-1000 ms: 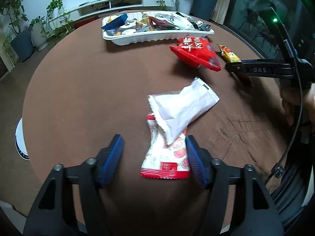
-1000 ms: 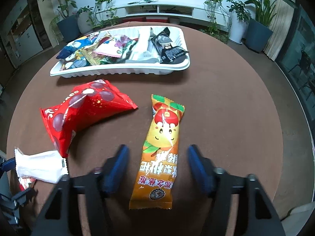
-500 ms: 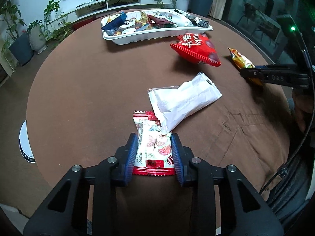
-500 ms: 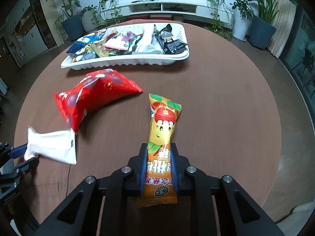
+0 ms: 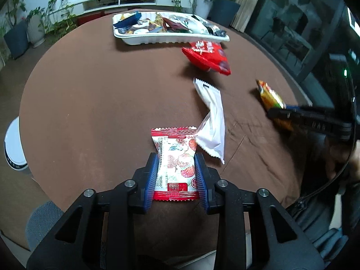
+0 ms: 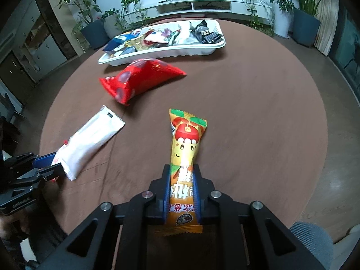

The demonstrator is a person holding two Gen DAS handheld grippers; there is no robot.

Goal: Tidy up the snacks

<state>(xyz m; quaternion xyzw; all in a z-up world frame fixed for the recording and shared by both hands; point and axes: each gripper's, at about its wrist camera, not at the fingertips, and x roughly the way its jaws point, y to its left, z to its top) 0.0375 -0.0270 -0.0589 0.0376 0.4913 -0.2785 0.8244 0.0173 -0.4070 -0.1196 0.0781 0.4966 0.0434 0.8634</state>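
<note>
My left gripper (image 5: 176, 160) is shut on a red-and-white strawberry snack packet (image 5: 175, 159) and holds it just above the brown table. A white packet (image 5: 212, 123) lies against its far right corner. My right gripper (image 6: 181, 175) is shut on a long orange snack bar (image 6: 184, 155), lifted off the table; it also shows in the left wrist view (image 5: 271, 99). A red snack bag (image 6: 141, 78) lies between us and the white tray (image 6: 162, 52) full of snacks at the far side.
The round brown table (image 5: 101, 94) drops off at its edges. Potted plants (image 6: 306, 20) and a low white TV shelf (image 6: 202, 4) stand behind it. A white round object (image 5: 12, 144) sits on the floor at the left.
Both grippers closed on their packets, the left on the strawberry packet and the right on the orange bar, and lifted them. The white packet slid off the strawberry packet and turned.
</note>
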